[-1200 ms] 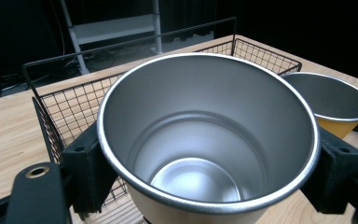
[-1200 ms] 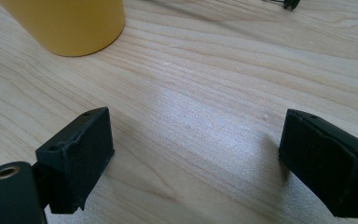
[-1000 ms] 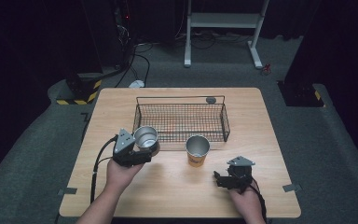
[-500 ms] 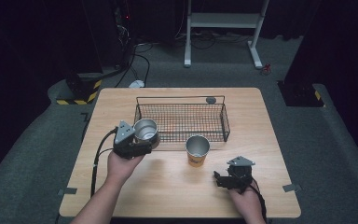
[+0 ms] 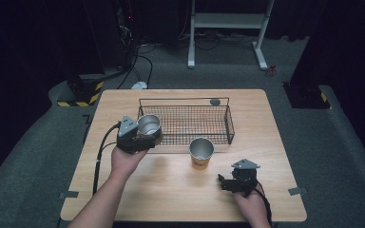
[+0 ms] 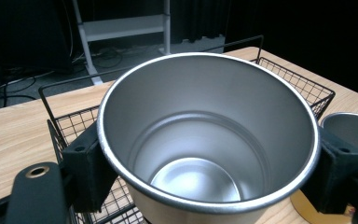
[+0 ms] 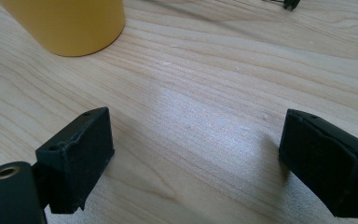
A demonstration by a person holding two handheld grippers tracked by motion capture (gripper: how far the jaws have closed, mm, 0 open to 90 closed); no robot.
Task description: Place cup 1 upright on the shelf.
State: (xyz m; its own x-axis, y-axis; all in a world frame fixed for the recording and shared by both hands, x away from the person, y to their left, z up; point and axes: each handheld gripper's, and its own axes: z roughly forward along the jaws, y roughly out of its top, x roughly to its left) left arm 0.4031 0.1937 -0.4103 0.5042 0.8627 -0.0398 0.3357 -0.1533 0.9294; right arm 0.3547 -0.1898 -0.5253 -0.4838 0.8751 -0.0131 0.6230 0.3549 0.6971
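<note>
My left gripper (image 5: 145,135) is shut on a steel cup (image 5: 148,126), held upright above the left end of the black wire basket (image 5: 221,102). Seen from the left gripper view, the cup (image 6: 205,140) is empty and both pads (image 6: 88,163) press on its sides, with the basket (image 6: 298,79) behind it. A second cup, yellow outside with a steel inside (image 5: 201,153), stands on the table just in front of the basket. My right gripper (image 5: 224,182) rests open low over the table near the front right; in its own view the gripper (image 7: 196,158) has bare wood between the jaws and the yellow cup (image 7: 70,23) ahead.
The wooden table (image 5: 180,190) has bare room in the front middle and at the right. A small dark round object (image 5: 215,101) lies by the basket's back rim. Beyond the table are grey floor, cables and a white stand's legs (image 5: 228,28).
My left hand has carried the steel cup away from me and slightly up, towards the basket's left end. The right gripper and the yellow cup have stayed where they were.
</note>
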